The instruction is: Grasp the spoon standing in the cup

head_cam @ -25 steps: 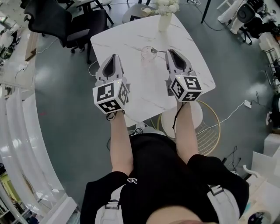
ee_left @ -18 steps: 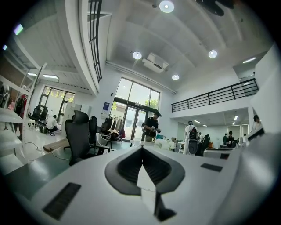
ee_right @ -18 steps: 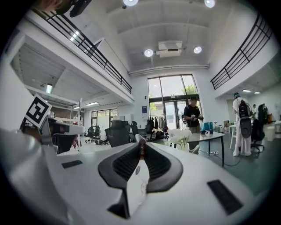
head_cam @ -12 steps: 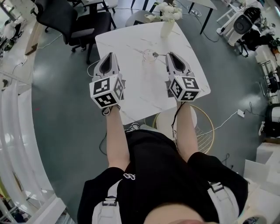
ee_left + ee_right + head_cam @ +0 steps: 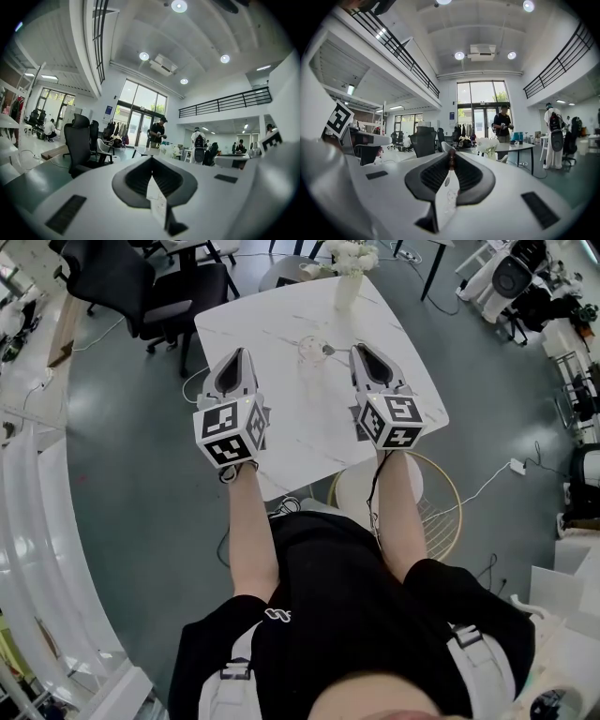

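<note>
Just right of the cup (image 5: pixel 309 351) on the table (image 5: pixel 300 432), right gripper (image 5: pixel 357 349) pinches the spoon (image 5: pixel 330 350) by its handle tip, left gripper (image 5: pixel 241 354) left of the cup pressed shut on nothing; grasp looks made, next needs 1 straight lift.

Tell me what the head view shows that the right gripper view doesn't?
Only the head view: two arms and the round stool. Only the right gripper view: ceiling lights, glass doors and a person standing by them. Both: the right gripper shut on the spoon, the cup, the white flowers and the table.
</note>
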Motion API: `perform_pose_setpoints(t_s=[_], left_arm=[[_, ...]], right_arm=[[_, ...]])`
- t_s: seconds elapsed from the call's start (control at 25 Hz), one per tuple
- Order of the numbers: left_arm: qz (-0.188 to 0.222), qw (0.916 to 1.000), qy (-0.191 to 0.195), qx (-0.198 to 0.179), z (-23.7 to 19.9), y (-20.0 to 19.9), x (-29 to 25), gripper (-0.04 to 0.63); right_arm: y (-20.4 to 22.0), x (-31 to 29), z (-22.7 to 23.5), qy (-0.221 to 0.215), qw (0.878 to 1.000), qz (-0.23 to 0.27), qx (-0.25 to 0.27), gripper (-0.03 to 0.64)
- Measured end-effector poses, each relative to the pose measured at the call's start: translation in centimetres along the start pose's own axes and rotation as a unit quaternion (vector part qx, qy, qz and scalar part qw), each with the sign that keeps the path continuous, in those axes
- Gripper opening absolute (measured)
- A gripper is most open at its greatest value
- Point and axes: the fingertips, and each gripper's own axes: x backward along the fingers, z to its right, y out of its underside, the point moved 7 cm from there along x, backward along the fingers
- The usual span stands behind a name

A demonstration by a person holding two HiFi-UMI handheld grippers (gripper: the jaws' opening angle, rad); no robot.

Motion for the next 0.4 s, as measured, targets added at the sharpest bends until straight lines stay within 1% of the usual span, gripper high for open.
perform_pose_setpoints(t_s=[0.4], left_arm=[[-0.004,0.9999,0.010,-0.006,0.63,0.25,0.33,0.014]], right_arm=[[-0.05,0.82,-0.09,0.002,1.000,0.001,0.005,0.043]])
